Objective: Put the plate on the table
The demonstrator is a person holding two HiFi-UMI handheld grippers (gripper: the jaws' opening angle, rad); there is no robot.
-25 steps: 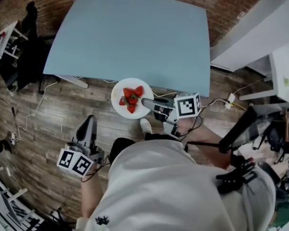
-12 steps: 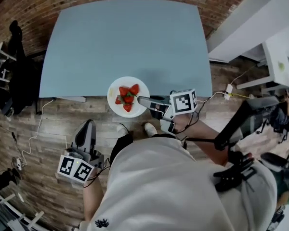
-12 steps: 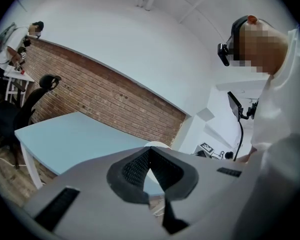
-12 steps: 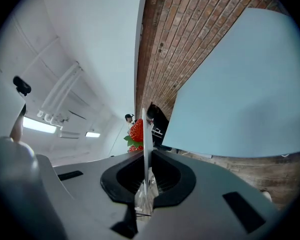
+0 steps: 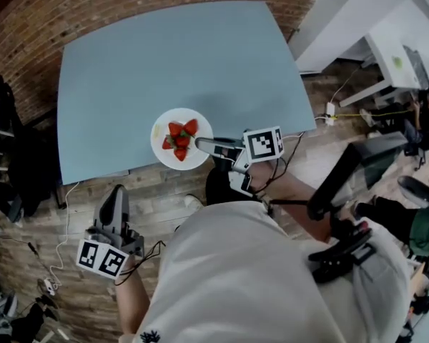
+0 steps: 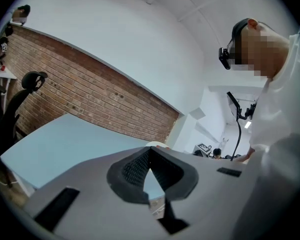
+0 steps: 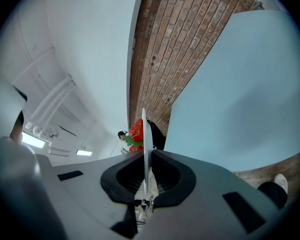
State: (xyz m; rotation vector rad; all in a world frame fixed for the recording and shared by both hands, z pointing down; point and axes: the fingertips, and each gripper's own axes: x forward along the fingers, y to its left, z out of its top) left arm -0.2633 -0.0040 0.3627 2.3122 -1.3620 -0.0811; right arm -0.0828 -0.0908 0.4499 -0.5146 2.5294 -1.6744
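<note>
**Right gripper clamping strawberry plate at table's near edge**

The right gripper (image 5: pixel 204 146) is pinching the rim of the white plate (image 5: pixel 181 138), its jaws nearly together on the thin edge. The plate, carrying strawberries (image 5: pixel 179 137), is lying at the gripper's nine o'clock, over the near edge of the blue table (image 5: pixel 179 63). The left gripper (image 5: pixel 116 194), jaws together and empty, is hanging over the wooden floor (image 5: pixel 71 213) at the plate's seven o'clock.

A light-blue table (image 5: pixel 164 70) stands in front of a red brick wall (image 6: pixel 90 94), above which a plain white surface (image 6: pixel 140 39) curves up toward the ceiling. The floor (image 5: pixel 36 191) is grey-brown wood plank. A black office chair (image 6: pixel 15 109) sits off the table's left end, a white desk (image 5: pixel 400 56) stands well to the right, and 2 strip lights (image 7: pixel 32 140) glow overhead.
</note>
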